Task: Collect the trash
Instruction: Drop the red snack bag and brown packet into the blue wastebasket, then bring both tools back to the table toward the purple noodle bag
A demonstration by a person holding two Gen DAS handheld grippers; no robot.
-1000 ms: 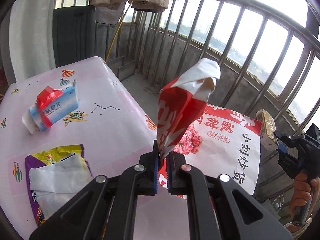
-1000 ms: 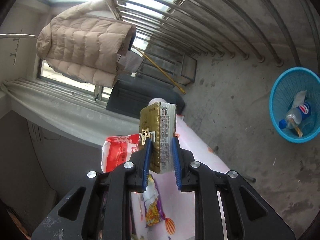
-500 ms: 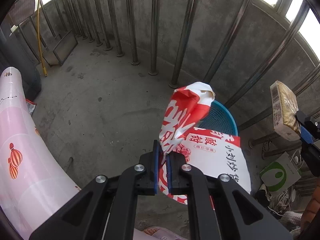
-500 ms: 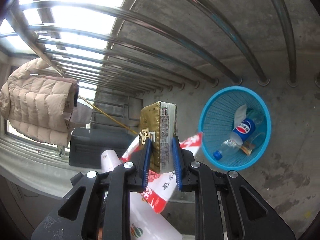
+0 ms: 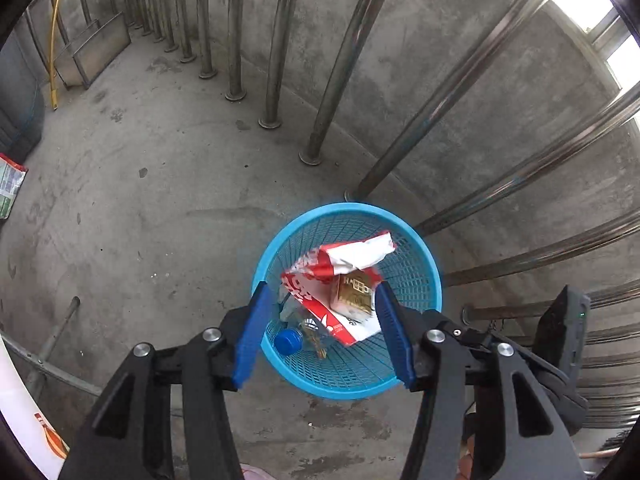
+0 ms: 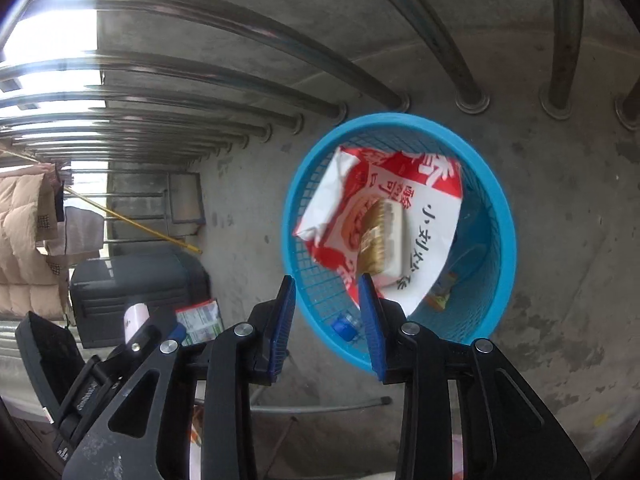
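Note:
A blue mesh basket stands on the concrete floor by the railing; it also shows in the right wrist view. Inside lie a red-and-white snack bag, a gold packet on top of it, and a plastic bottle with a blue cap. My left gripper is open and empty above the basket. My right gripper is open and empty above the basket's near rim.
Steel railing bars curve round behind the basket. A dark bin and a green-and-white packet are on the left. A yellow pole leans at the far left. The pink table edge is at the lower left.
Both grippers opened over the basket. The snack bag left the left gripper and the gold packet left the right gripper; both now lie in the basket. Both views tilted down.

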